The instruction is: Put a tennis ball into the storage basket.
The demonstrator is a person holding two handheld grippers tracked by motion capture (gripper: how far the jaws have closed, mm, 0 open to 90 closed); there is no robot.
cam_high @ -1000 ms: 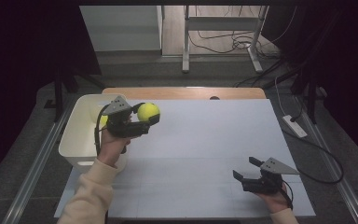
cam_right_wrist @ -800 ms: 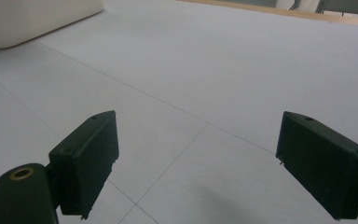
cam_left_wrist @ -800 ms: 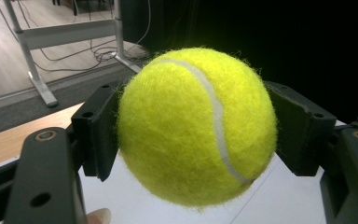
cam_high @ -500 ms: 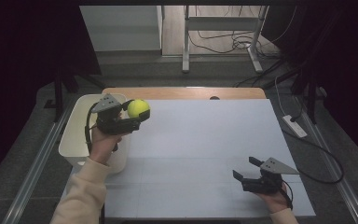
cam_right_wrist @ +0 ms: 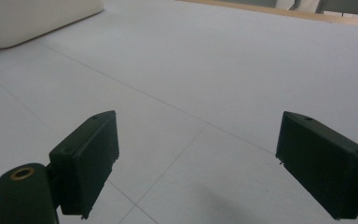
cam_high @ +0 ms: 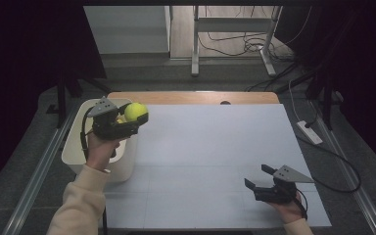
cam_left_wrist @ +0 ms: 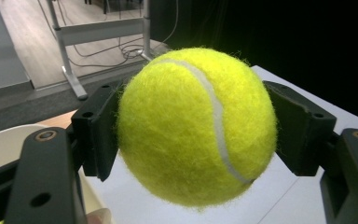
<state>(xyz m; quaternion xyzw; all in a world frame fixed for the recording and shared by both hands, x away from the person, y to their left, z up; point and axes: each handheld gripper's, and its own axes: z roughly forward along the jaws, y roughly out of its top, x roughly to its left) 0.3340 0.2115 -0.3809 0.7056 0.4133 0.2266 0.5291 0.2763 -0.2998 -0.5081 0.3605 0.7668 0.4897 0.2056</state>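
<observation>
Left gripper view: tennis ball between clamped jaws

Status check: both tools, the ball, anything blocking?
Left tool shut on tennis ball, above white bin edge. Right tool open, empty. Nothing blocking.

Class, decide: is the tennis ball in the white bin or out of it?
Out: the tennis ball sits clamped in the left gripper, above the white bin.

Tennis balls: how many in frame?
2 visible. One tennis ball is clamped in the left gripper over the white bin. A second yellow ball peeks out behind that gripper, inside the bin. More may be hidden.
</observation>
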